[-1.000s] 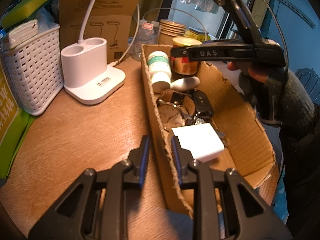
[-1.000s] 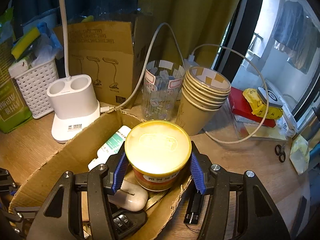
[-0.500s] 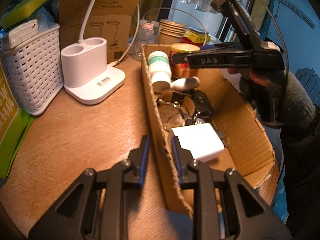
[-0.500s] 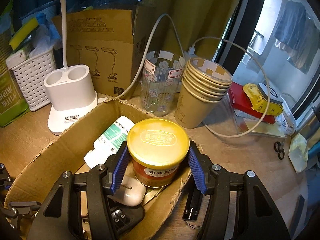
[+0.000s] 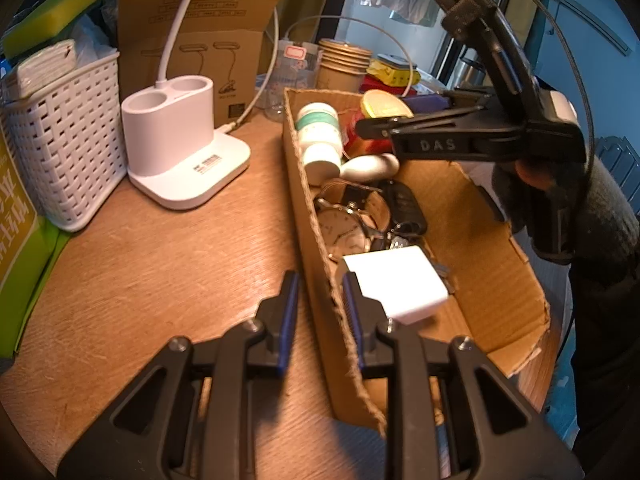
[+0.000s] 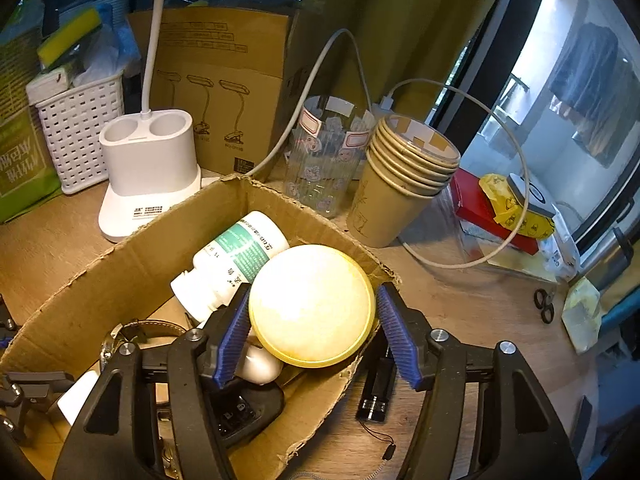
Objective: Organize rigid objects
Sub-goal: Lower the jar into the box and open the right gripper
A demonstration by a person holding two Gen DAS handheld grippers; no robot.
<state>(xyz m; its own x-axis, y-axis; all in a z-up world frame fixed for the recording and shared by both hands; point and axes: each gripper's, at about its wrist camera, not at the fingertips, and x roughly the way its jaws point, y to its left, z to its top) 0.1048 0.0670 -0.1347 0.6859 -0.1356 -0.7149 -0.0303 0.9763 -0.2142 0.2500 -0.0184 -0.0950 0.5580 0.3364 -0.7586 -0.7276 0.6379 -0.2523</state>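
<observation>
Left tool [image 5: 320, 304], right tool [image 6: 314, 336]: black frames, blue ribbed pads, silver screws; "DAS" lettering.

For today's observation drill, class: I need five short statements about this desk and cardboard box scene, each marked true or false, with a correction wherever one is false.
1. The left gripper straddles the cardboard box wall. True.
2. The yellow-lidded tin stands on the desk outside the box. False: it sits between the right gripper fingers, over the box's far end.
3. A wristwatch lies inside the box. True.
4. The paper cups are scattered singly. False: they are nested in one stack.
5. The white bottle stands upright. False: it lies on its side in the box.
</observation>
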